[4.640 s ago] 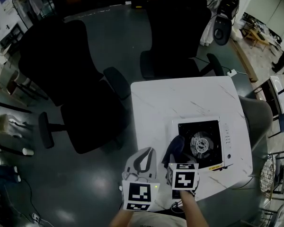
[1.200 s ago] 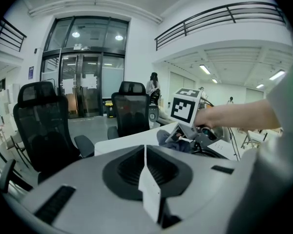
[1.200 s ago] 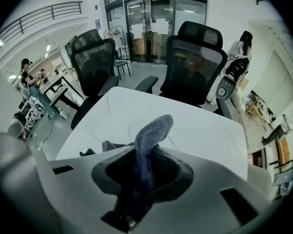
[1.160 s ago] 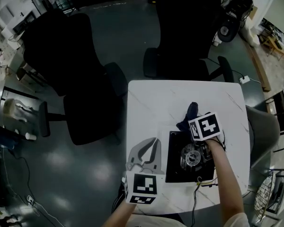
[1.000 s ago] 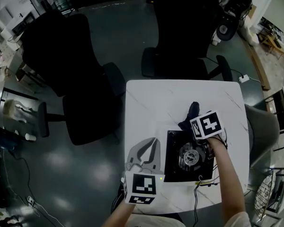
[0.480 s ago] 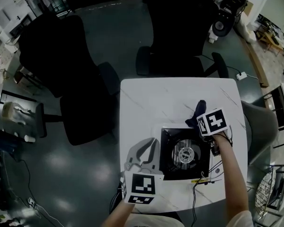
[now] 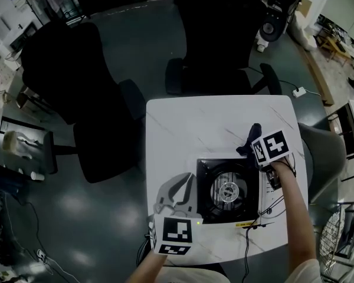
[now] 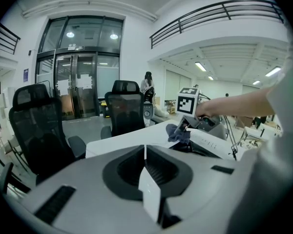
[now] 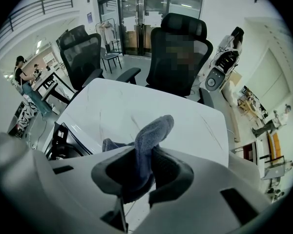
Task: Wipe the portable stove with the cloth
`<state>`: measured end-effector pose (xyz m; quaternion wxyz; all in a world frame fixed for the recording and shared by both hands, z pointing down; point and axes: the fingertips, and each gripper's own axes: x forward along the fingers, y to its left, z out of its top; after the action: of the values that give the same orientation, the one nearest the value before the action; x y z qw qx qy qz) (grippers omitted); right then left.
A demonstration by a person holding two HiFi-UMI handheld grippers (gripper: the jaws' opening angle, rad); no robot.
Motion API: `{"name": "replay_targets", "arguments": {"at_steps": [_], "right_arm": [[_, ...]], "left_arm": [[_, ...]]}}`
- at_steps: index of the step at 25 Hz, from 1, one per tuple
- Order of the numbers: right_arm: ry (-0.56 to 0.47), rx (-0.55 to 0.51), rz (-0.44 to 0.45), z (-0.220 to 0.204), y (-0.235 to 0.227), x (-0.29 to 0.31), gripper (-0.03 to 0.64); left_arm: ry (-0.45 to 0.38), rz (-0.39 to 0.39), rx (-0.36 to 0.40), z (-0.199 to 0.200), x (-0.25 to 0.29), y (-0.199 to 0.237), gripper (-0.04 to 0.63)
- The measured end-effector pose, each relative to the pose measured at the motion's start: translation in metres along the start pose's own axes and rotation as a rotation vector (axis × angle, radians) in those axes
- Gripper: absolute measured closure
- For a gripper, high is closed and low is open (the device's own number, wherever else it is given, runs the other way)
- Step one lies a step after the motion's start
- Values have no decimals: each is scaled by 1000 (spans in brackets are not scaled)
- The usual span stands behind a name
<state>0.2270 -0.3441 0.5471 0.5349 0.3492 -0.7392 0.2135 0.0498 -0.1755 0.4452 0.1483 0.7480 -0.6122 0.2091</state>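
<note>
The portable stove (image 7: 228, 190) sits on the near right part of the white marble-pattern table (image 7: 189, 122), its black top and round burner uncovered. Nothing on it reads as wet, streaked or dirty from above, so you cannot judge from its surface how much has been wiped.

The cloth (image 7: 251, 139) is off the black top. It hangs just past the stove's far right corner, over the table, and whether it touches the stove's rim cannot be told. Your right gripper (image 9: 145, 169) has its jaws pinched tight on the cloth's middle. One dark blue fold stands up past the jaw tips and the rest bunches to the left. That gripper's view looks out across the bare table, with the stove only at its left edge.

Your left gripper (image 7: 187, 183) hovers just beside the stove's left side. Its jaws are pressed together with nothing between them, and it is not steadying the stove.

The wipe looks to be at the end of a stroke or between strokes. To count as done, the cloth probably needs to come back onto the black top around the burner and along the white strip on the right. Two black office chairs (image 7: 71, 63) stand beyond the table, well clear.
</note>
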Motion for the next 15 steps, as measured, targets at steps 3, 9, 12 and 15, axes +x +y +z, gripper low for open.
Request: {"name": "replay_targets", "arguments": {"at_steps": [3, 9, 12, 15], "right_arm": [[1, -1, 3, -1, -4, -3, 518], [-15, 6, -3, -4, -13, -7, 520], [-24, 27, 9, -5, -17, -9, 518], [-41, 35, 0, -4, -21, -13, 518]], "left_arm": [[10, 5, -13, -3, -1, -1, 574], [9, 0, -16, -3, 0, -8, 574], [0, -12, -2, 3, 1, -11, 574], [0, -15, -1, 4, 3, -13, 574]]}}
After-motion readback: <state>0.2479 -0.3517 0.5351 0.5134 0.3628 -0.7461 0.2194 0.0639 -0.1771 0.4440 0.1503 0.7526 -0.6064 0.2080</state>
